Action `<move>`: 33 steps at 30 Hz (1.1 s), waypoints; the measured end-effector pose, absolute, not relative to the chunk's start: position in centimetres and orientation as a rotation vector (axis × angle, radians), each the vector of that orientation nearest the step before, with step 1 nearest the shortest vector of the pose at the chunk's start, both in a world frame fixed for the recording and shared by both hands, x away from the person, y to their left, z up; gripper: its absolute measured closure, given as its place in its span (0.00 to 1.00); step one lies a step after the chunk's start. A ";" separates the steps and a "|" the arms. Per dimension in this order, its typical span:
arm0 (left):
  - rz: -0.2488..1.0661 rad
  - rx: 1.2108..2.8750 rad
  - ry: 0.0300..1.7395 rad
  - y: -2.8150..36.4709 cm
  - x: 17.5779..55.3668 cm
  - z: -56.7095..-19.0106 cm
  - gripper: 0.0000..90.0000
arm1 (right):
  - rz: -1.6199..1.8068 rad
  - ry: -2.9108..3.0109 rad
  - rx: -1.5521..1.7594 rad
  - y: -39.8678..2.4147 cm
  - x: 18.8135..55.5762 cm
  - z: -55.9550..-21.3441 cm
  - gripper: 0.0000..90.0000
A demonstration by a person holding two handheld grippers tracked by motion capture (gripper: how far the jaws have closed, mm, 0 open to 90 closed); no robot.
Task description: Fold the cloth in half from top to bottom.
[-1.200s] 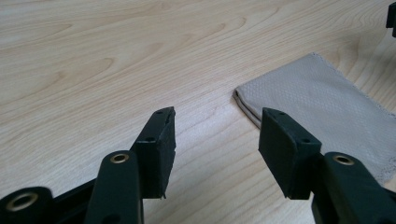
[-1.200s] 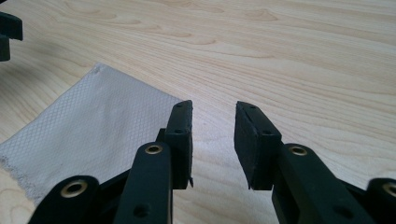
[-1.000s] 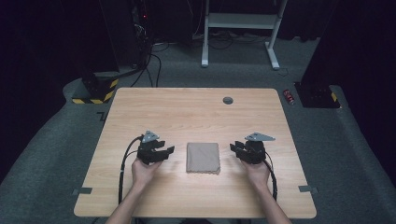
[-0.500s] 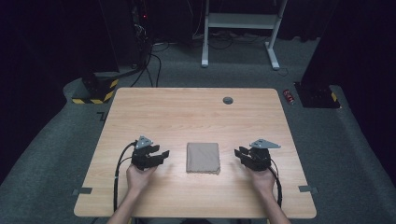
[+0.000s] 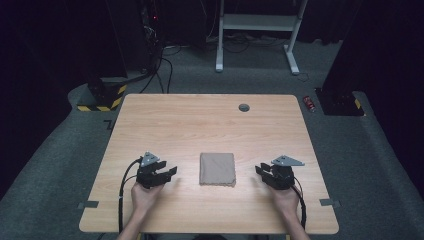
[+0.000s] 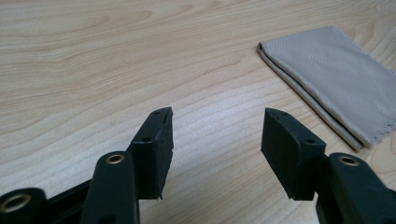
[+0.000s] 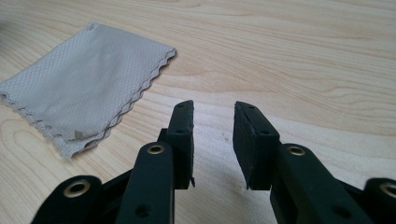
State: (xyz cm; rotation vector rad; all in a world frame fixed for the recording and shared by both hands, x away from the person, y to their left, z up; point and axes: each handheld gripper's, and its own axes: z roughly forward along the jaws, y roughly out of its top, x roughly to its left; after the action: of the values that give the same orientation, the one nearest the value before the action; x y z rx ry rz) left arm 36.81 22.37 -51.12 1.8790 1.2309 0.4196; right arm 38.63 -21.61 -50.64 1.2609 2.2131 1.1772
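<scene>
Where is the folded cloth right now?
In the high view, the folded cloth lies flat on the table, near its front edge, between the left gripper and right gripper.

We see a folded grey cloth point(image 5: 217, 169) of finely dimpled, matt weave with scalloped edges, lying on a table point(image 5: 200, 120) of smooth, pale wood-grain laminate. Both grippers' jaws look like matt black plastic.

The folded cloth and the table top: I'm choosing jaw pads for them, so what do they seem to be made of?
The folded cloth looks like a thin grey-beige woven or microfibre fabric, matt: a fine dotted weave and wavy-cut edges show. The table top looks like light wood or wood-look laminate, smooth with a slight sheen; the grain lines show, but which it is stays open.
</scene>
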 end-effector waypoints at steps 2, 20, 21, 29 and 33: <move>0.431 1.885 1.232 22.5 36.6 -51.2 0.49 | 1.172 2.211 1.262 -21.7 38.5 -50.7 0.76; 0.469 1.896 1.267 23.3 35.3 -52.2 0.49 | 1.096 2.202 1.276 -22.8 36.9 -51.8 0.75; 0.476 1.897 1.270 23.4 35.2 -52.3 0.49 | 1.091 2.201 1.282 -22.8 36.8 -51.8 0.75; 0.501 1.916 1.280 23.4 34.7 -52.7 0.49 | 1.062 2.203 1.279 -23.2 36.3 -52.1 0.75; 0.520 1.927 1.273 23.2 34.5 -52.7 0.49 | 1.049 2.204 1.268 -23.1 36.2 -52.1 0.74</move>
State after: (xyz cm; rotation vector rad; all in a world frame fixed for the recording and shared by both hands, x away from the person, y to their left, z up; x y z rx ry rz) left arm 34.50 23.24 -52.70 1.9271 1.2735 0.5199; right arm 36.15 -23.14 -52.13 1.2684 2.2042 1.0493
